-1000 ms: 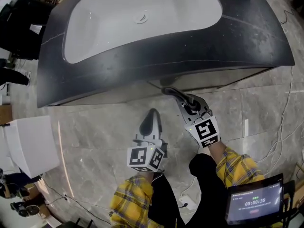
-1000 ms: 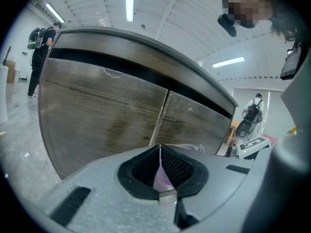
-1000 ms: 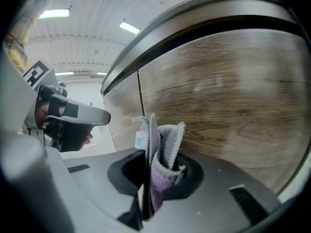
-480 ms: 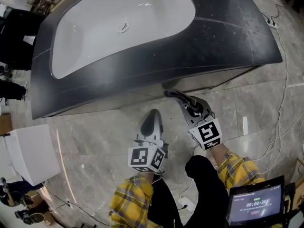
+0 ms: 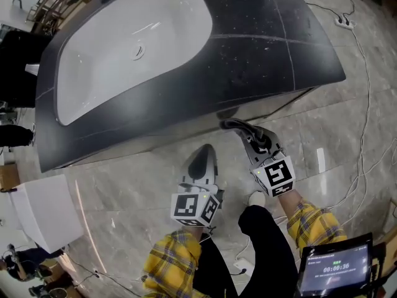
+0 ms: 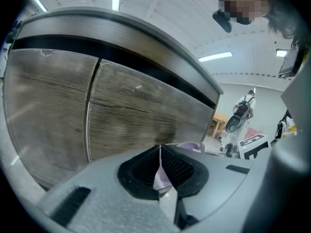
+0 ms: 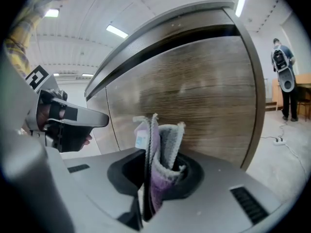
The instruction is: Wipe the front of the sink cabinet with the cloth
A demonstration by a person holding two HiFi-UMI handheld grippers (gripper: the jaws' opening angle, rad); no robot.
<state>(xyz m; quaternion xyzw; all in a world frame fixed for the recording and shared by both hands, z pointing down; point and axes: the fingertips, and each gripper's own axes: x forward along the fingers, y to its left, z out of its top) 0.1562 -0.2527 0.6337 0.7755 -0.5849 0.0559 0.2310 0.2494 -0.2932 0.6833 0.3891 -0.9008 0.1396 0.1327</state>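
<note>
The sink cabinet's wooden front (image 5: pixel 273 107) shows as a narrow strip under the dark countertop (image 5: pixel 260 48). It fills the left gripper view (image 6: pixel 136 110) and the right gripper view (image 7: pixel 194 96). My right gripper (image 5: pixel 242 132) (image 7: pixel 156 154) is shut on a folded grey and purple cloth (image 7: pixel 163 144) with a small label. The cloth's dark end (image 5: pixel 228 125) sits against or just short of the cabinet front. My left gripper (image 5: pixel 203 153) (image 6: pixel 160 152) hangs to its left, shut and empty, a little back from the doors.
A door seam (image 6: pixel 90 110) runs down the cabinet front. On the marble floor lie cables (image 5: pixel 366 135), with a power strip (image 5: pixel 343 22) and a white box (image 5: pixel 43 207). A tablet (image 5: pixel 335 269) sits at the lower right. A person (image 7: pixel 283 79) stands far off.
Both grippers have shifted to the right along the cabinet front, the right one still holding the cloth. The head view has swung, so the sink sits further left in the picture.
</note>
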